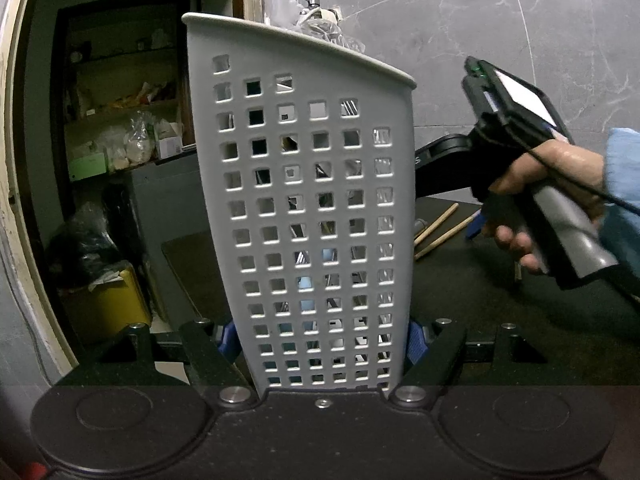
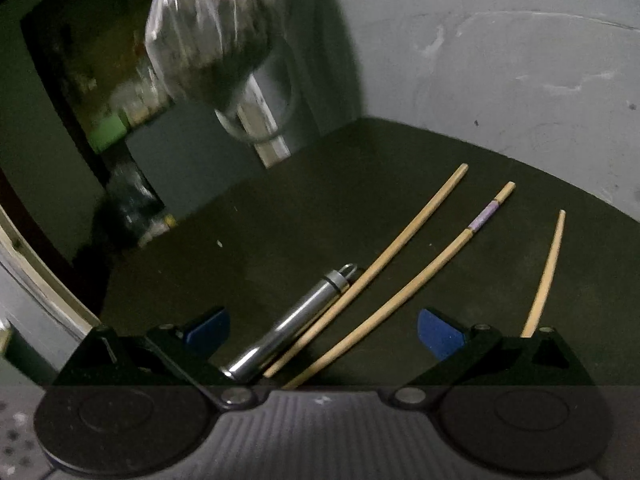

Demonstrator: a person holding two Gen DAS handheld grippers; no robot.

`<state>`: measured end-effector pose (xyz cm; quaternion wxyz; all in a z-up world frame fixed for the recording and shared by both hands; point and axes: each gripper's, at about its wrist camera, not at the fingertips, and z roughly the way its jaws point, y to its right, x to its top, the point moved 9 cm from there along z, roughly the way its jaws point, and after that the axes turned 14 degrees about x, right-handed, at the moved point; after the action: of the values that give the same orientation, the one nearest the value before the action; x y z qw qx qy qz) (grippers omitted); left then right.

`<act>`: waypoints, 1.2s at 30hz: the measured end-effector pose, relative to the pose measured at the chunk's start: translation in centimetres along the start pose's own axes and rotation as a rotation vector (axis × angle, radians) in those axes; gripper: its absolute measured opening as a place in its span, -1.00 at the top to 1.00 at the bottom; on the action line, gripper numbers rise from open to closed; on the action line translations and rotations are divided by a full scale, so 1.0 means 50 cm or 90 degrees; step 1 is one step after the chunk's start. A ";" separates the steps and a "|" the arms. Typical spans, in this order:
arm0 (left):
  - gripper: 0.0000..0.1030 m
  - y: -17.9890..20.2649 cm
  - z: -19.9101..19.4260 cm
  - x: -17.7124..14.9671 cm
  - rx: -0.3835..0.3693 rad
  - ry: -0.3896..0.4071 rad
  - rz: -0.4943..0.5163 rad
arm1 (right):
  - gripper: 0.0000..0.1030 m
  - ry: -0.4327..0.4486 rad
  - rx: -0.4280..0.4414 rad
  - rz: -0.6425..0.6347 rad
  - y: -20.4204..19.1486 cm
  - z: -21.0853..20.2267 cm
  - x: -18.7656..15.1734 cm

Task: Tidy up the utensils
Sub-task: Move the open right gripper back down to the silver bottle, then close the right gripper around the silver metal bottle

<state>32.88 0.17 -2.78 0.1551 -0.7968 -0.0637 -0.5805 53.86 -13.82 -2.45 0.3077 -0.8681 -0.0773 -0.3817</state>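
My left gripper (image 1: 320,338) is shut on a tall grey perforated utensil holder (image 1: 312,208); its blue pads (image 1: 414,340) press both sides near the base. Utensils show dimly through the holes. My right gripper (image 2: 324,330) is open and empty, just above the dark table (image 2: 280,216). Between its fingers lie a metal cylinder handle (image 2: 292,324) and two wooden chopsticks (image 2: 372,268), one with a purple band (image 2: 482,216). A third chopstick (image 2: 546,276) lies to the right. The right gripper also shows in the left wrist view (image 1: 476,228), beside chopsticks (image 1: 436,224).
A grey marbled wall (image 1: 500,40) backs the table. A dark doorway with cluttered shelves (image 1: 120,112) and a yellow bin (image 1: 108,304) are to the left. A clear plastic bag (image 2: 208,28) hangs at the upper left in the right wrist view.
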 end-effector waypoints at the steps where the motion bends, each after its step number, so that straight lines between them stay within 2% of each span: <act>1: -0.48 0.000 0.001 -0.001 -0.001 0.000 0.000 | -0.99 -0.010 -0.013 -0.006 0.000 0.008 0.000; 9: -0.48 -0.003 0.005 -0.003 -0.004 0.000 0.000 | -0.99 -0.012 -0.037 -0.056 -0.035 0.033 -0.005; 13: -0.48 -0.004 0.006 -0.003 -0.005 0.000 -0.001 | -0.99 -0.023 -0.074 -0.118 -0.042 0.042 -0.014; 15: -0.48 -0.004 0.006 -0.003 -0.004 0.000 -0.001 | -0.99 -0.026 -0.066 -0.122 -0.041 0.038 -0.022; 25: -0.47 -0.003 0.009 -0.005 -0.005 -0.001 -0.003 | -0.99 -0.046 -0.054 -0.143 -0.008 -0.046 -0.063; 29: -0.47 -0.001 0.013 -0.007 -0.005 -0.002 -0.002 | -0.99 -0.058 -0.068 -0.158 0.016 -0.088 -0.082; 36: -0.47 0.000 0.015 -0.008 -0.002 -0.002 0.000 | -0.99 -0.045 -0.071 -0.160 0.032 -0.133 -0.087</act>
<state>33.43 0.45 -3.39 0.1537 -0.7982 -0.0627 -0.5791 47.36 -18.62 -2.86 0.2055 -0.8802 -0.1748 -0.3905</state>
